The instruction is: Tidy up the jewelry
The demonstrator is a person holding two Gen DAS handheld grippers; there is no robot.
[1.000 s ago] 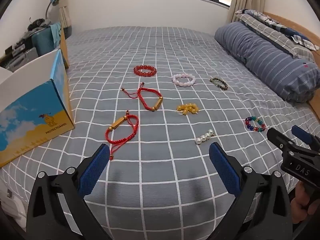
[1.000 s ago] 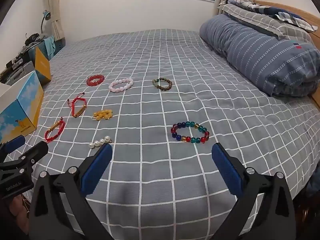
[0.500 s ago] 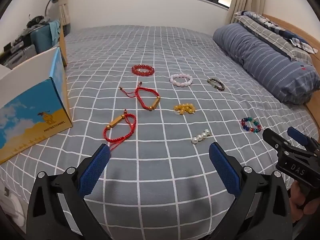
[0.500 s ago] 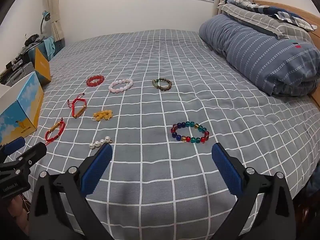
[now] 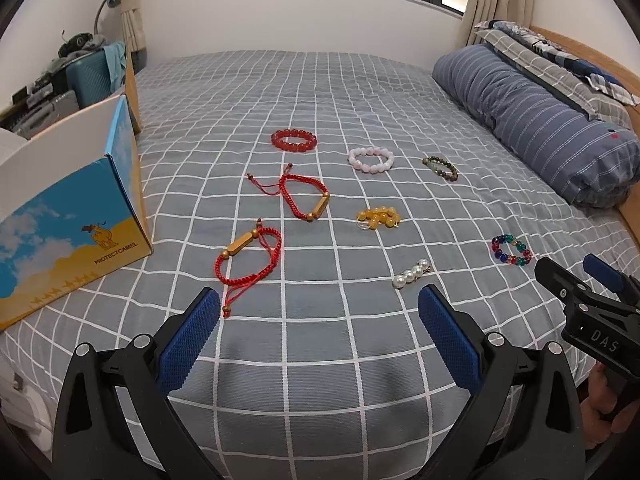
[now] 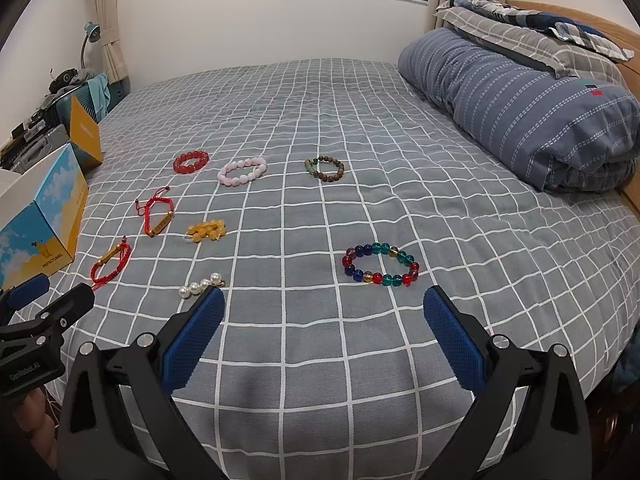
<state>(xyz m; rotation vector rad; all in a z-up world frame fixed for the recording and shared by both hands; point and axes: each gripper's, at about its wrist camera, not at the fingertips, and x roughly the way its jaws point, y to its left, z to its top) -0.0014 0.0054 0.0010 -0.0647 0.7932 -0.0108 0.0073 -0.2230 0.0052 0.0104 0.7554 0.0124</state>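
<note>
- Left gripper (image 5: 319, 307): jaws spread wide, nothing between them; poised low over the near edge of the bed (image 5: 360, 92), blue pads facing each other. It points toward the left-hand group of pieces, probably because those lie nearest the box.
- Right gripper (image 6: 323, 309): likewise spread and empty, hovering at the near edge, aimed at the right-hand pieces.
- Near red cord bracelet (image 5: 249, 256): gold tube bead, flat on the checked cover, tail cord trailing toward the left pad. Judged the easiest first pick for the left tool.
- Far red cord bracelet (image 5: 304, 196): same type, lying just beyond the first.
- Red bead bracelet (image 5: 294, 140): far row, left.
- Pink bead bracelet (image 5: 370, 160): far row, middle.
- Brown bead bracelet (image 6: 325, 169): far row, right, with one green bead.
- Yellow bead cluster (image 5: 378, 217): middle row, bunched rather than laid open.
- Pearl clip (image 6: 201, 286): near row, just beyond the right gripper's left pad in the right wrist view.
- Multicolour bead bracelet (image 6: 381, 264): near right, apart from the others, closest to the right tool.
- Open box (image 5: 72, 216): blue-and-yellow carton on the left edge of the bed, top open; the likely container, though that is a judgement.
- Layout: all eight pieces lie apart, none overlapping, so each can be pinched singly.
- Progress: nothing gathered yet.
</note>
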